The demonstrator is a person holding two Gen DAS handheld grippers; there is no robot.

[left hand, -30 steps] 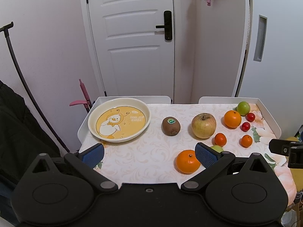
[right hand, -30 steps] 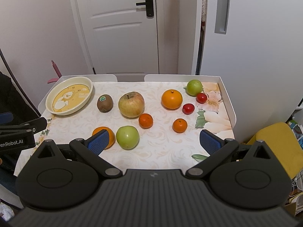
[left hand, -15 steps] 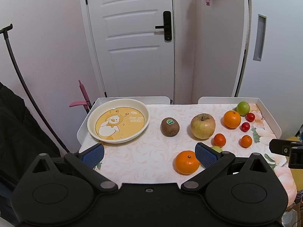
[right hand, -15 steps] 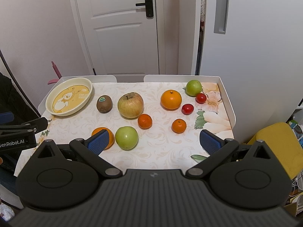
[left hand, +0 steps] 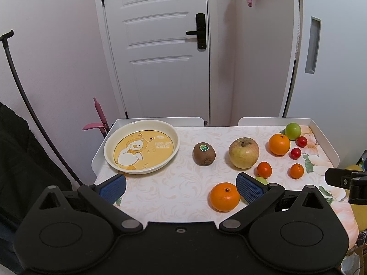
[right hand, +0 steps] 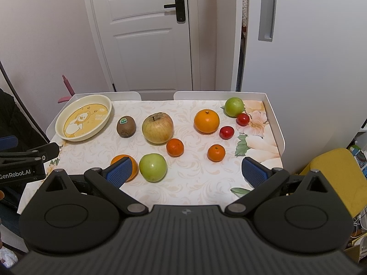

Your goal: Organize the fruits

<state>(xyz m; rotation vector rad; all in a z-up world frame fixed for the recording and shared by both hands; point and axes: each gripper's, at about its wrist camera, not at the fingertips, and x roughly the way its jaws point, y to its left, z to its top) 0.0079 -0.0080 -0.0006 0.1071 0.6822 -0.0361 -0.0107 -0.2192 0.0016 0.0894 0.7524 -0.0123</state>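
An empty cream plate (left hand: 107,151) (right hand: 60,121) with a yellow duck picture sits at the table's far left. To its right lie a kiwi (left hand: 204,153) (right hand: 126,126), a large yellowish apple (left hand: 243,152) (right hand: 157,127), oranges (left hand: 225,196) (right hand: 206,121), two small tangerines (right hand: 175,147), two green apples (right hand: 152,167) (right hand: 234,107) and two red cherry tomatoes (right hand: 243,119). My left gripper (left hand: 181,184) hangs open over the near edge, left of the near orange. My right gripper (right hand: 185,171) hangs open near the front green apple. Neither holds anything.
The table has a floral cloth (right hand: 201,183) and low white raised rims (right hand: 274,116) at the back and sides. A white door (left hand: 160,45) stands behind. A yellow seat (right hand: 337,178) is at the right and dark fabric (left hand: 20,155) at the left.
Both views have shifted very slightly; the fruit sits a touch higher in the right wrist view. Nothing on the table has moved, and both grippers stay open.
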